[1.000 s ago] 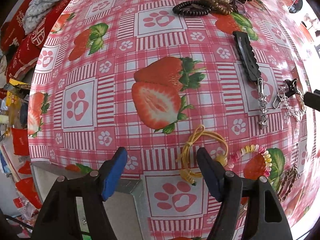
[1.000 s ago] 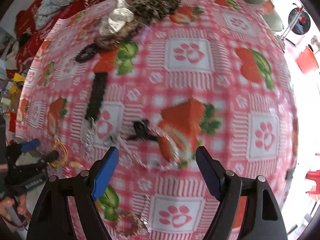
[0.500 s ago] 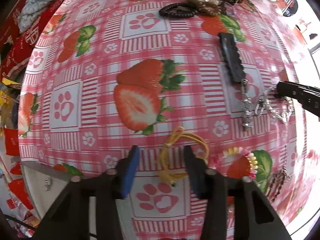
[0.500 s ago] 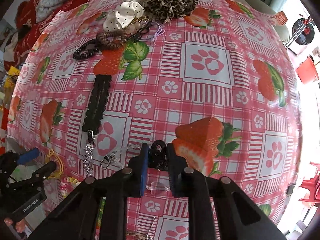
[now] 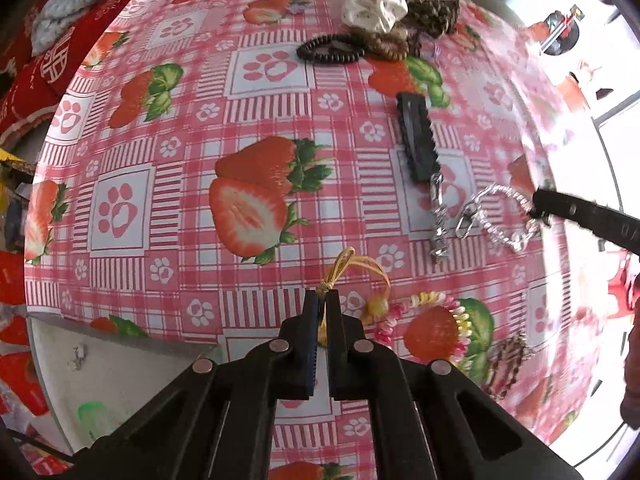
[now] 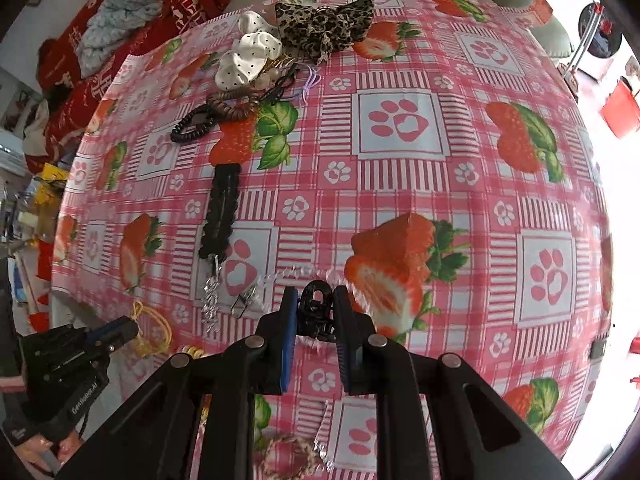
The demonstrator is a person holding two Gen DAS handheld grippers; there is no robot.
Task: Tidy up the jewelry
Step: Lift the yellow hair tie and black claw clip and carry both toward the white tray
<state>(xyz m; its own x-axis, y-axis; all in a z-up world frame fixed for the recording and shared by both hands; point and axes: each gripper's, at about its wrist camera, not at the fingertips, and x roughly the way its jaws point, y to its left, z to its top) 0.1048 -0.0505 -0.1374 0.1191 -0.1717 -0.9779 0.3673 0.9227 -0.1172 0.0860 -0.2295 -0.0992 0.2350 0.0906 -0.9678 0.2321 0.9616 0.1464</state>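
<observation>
My left gripper (image 5: 323, 300) is shut on a yellow elastic bracelet (image 5: 362, 270) at the near edge of the strawberry tablecloth (image 5: 192, 184). It also shows in the right wrist view (image 6: 154, 330). My right gripper (image 6: 316, 304) is shut on a small black claw clip (image 6: 316, 308) joined to a clear beaded chain (image 6: 292, 274). That chain also shows in the left wrist view (image 5: 500, 216). A long black hair clip (image 5: 418, 142) with a silver star charm (image 5: 440, 224) lies between them.
A pastel bead bracelet (image 5: 424, 312) and a brown braided bracelet (image 5: 506, 364) lie right of my left gripper. Scrunchies, a leopard bow (image 6: 324, 26) and black coil ties (image 6: 192, 124) are piled at the far edge. The table's bare corner (image 5: 108, 364) shows lower left.
Both grippers went from wide open to shut. The left closed on the yellow bracelet, the right on the black claw clip.
</observation>
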